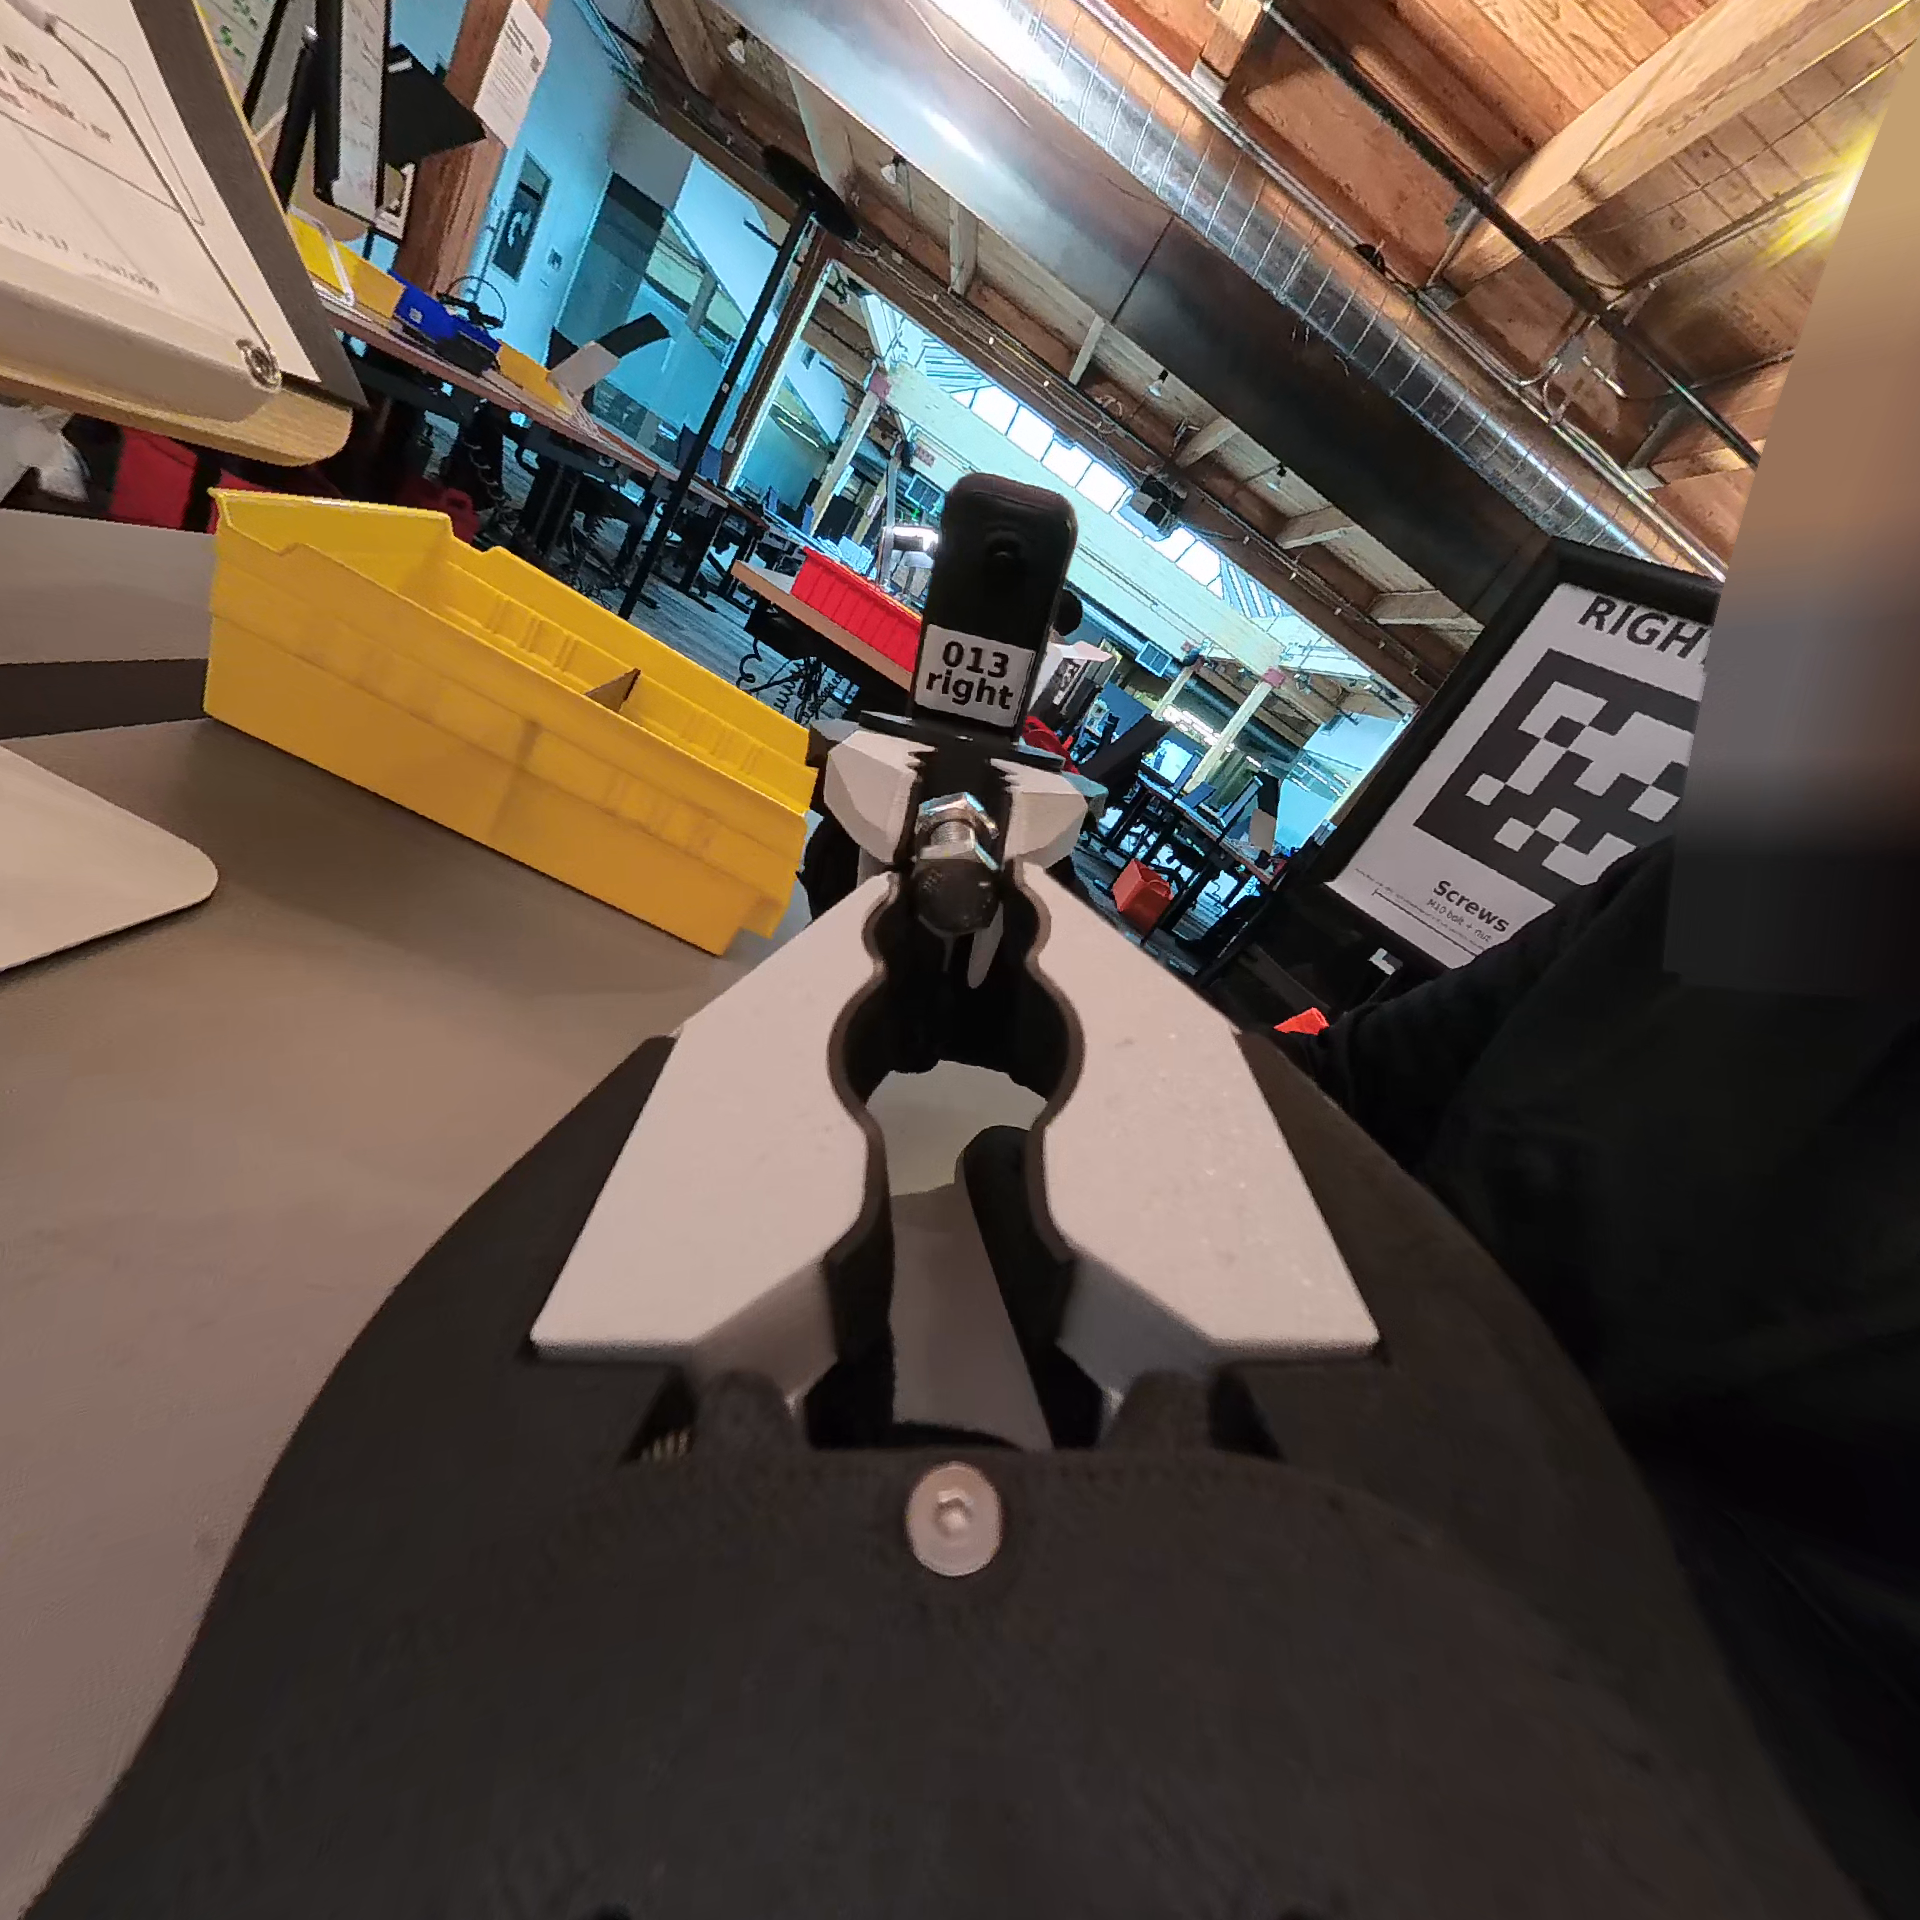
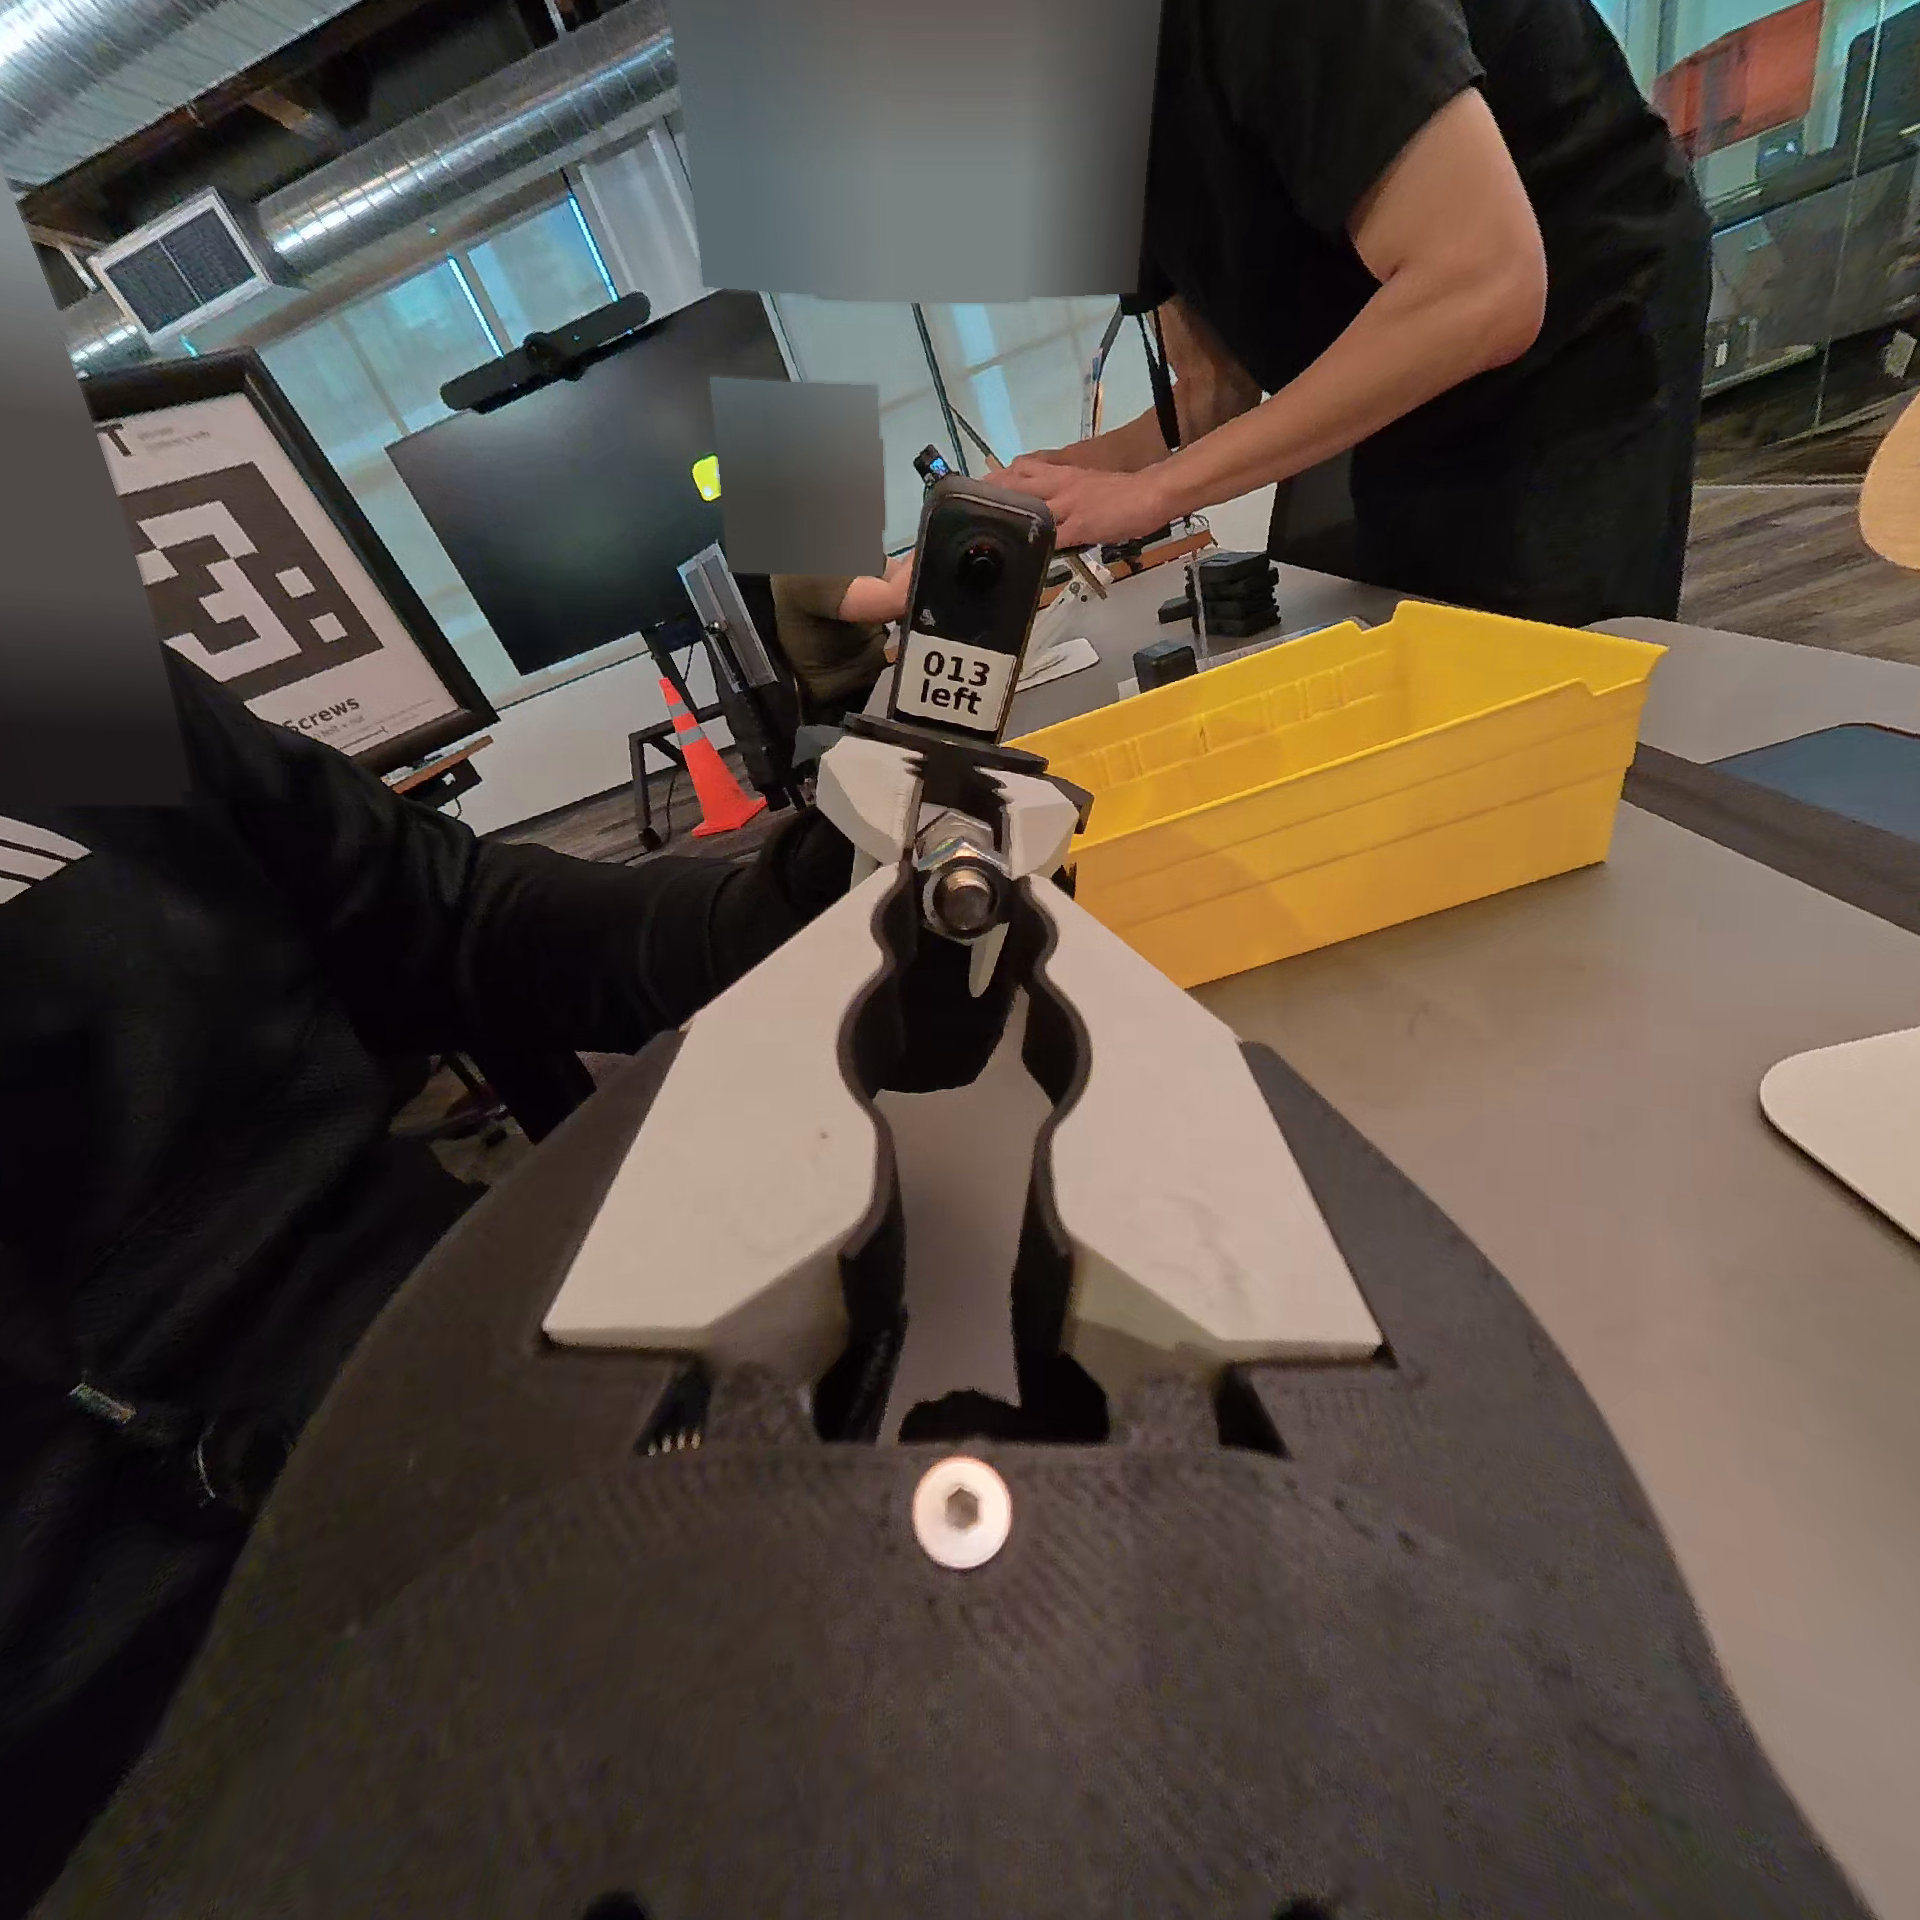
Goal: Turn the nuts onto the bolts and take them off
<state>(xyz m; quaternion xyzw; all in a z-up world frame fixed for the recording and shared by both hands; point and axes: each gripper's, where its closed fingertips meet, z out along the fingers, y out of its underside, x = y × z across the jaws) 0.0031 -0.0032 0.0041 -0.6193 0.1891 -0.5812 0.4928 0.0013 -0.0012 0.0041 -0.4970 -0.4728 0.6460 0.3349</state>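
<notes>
In the left wrist view the left gripper (image 1: 951, 914) fills the foreground, its grey fingers (image 1: 769, 1091) drawn together at the tips and clamped on the hex head of a bolt (image 1: 954, 891). The bolt's shank points away from the camera, straight toward the right gripper (image 1: 951, 805), which faces it tip to tip. A nut (image 1: 954, 816) sits on the thread just past the head — the far gripper's pale fingertips close in on it from both sides. The right wrist view shows the same meeting from the other end: the right gripper (image 2: 961, 894) is pinched on the nut (image 2: 940, 904), with the bolt (image 2: 971, 902) end showing round and bright through the nut's middle, and the left gripper (image 2: 951, 805) holds on just behind. Both tools hang above the near edge of a grey table (image 2: 1455, 1039), clear of its surface. Farther back on the table a yellow bin (image 2: 1351, 790) stands off to the side, apart from the grippers; it also shows in the left view (image 1: 468, 707). Beyond it a person (image 2: 1455, 312) in a black shirt leans over the table's far end — both hands down on the top.
</notes>
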